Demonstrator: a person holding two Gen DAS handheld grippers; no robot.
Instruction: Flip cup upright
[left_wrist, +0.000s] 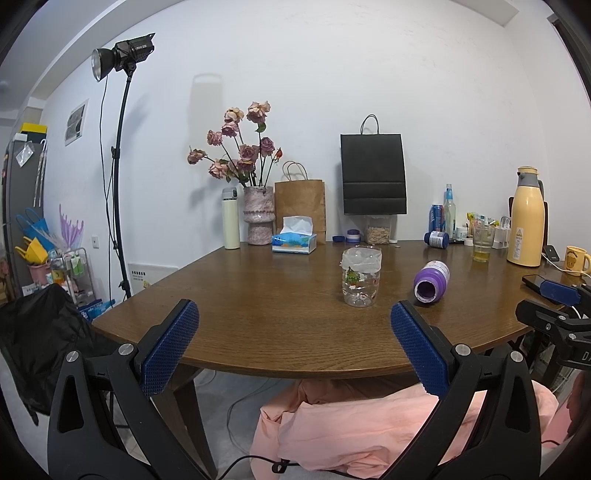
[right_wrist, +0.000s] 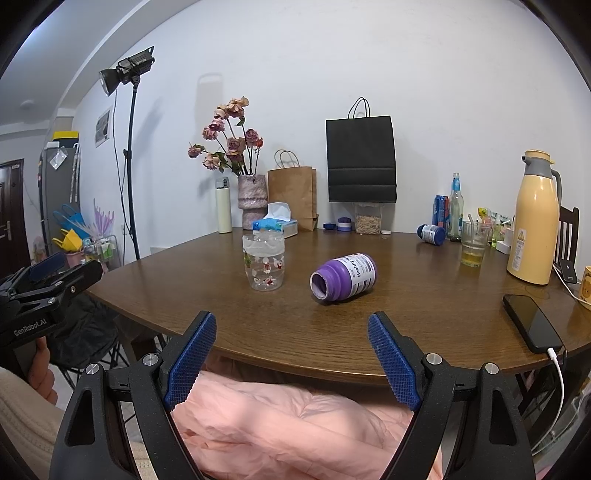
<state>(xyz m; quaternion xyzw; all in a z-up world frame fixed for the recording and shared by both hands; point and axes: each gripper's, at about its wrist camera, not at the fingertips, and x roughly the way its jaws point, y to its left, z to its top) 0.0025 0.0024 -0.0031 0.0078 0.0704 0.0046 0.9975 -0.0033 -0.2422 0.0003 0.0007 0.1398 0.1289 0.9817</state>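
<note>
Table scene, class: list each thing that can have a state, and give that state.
Purple cup: on its side, mouth toward the camera.
Clear glass: upright.
Blue bottle: on its side.
Yellow flask: upright, lid on.
Left gripper: open, holding nothing.
Right gripper: open, holding nothing.

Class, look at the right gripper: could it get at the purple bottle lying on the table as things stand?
Probably yes: the right gripper is open and faces the purple bottle across bare table, with the clear cup standing off to the left.

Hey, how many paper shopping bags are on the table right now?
2. A black bag stands against the wall at the back of the table, atop a clear container. A brown bag stands left of it, beside the flower vase. Clutter at the far right might hide others.
</note>
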